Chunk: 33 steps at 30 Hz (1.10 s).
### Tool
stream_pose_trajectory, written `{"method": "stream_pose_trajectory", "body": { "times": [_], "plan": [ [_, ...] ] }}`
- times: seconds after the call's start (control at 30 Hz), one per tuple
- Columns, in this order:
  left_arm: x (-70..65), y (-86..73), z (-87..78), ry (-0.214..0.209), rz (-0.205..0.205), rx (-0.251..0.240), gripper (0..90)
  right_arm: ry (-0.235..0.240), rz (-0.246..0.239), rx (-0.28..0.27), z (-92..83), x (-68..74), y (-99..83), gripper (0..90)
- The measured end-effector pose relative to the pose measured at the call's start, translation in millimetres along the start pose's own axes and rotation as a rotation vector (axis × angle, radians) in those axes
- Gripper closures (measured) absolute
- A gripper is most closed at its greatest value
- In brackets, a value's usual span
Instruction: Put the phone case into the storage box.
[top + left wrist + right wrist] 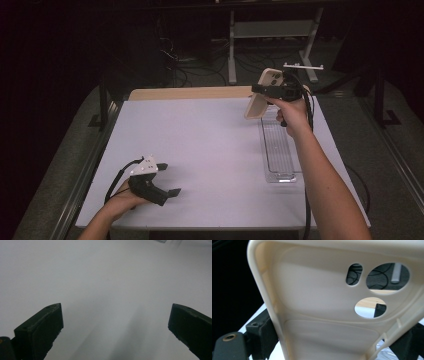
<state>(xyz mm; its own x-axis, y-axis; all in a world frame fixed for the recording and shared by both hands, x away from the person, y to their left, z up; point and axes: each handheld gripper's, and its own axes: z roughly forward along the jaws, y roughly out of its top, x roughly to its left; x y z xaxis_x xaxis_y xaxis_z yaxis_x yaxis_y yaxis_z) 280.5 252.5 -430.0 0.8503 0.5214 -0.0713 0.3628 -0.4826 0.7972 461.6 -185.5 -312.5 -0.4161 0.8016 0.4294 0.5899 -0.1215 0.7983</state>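
Phone case [259, 95] clamped in right tool [265, 90], raised

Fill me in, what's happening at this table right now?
A person works with two handheld grippers. The right gripper is clamped on a cream phone case held up above the far end of a clear tray. The left gripper rests open and empty near the front of the white table.

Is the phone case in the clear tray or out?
Out: the right gripper holds the phone case lifted above the clear tray.
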Motion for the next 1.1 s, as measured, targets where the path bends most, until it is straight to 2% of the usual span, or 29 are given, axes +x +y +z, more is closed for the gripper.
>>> {"method": "stream_pose_trajectory", "body": {
  "times": [0.2,0.23,0.63,0.87,1.1],
  "plan": [
    [-0.6,-0.1,0.2,-0.004,-0.006,-0.003,0.0,-0.059,-0.018,0.012,-5.7,-7.9,5.4,10.3],
    [-1.6,-0.2,1.0,-0.006,-0.021,-0.018,0.0,-0.074,-0.024,0.016,-6.6,-9.2,6.0,10.3],
    [-1.2,-0.5,0.2,-0.007,-0.016,-0.004,0.0,-0.218,-0.068,0.076,-9.2,-29.4,7.9,10.3],
    [-1.3,-0.4,0.2,-0.007,-0.012,-0.003,0.0,-0.298,-0.088,0.133,-1.3,-31.5,6.9,10.3],
    [-0.4,-0.6,-0.3,-0.005,-0.002,0.005,0.0,-0.342,-0.083,0.186,10.1,-31.9,3.4,10.3]
  ]
}}
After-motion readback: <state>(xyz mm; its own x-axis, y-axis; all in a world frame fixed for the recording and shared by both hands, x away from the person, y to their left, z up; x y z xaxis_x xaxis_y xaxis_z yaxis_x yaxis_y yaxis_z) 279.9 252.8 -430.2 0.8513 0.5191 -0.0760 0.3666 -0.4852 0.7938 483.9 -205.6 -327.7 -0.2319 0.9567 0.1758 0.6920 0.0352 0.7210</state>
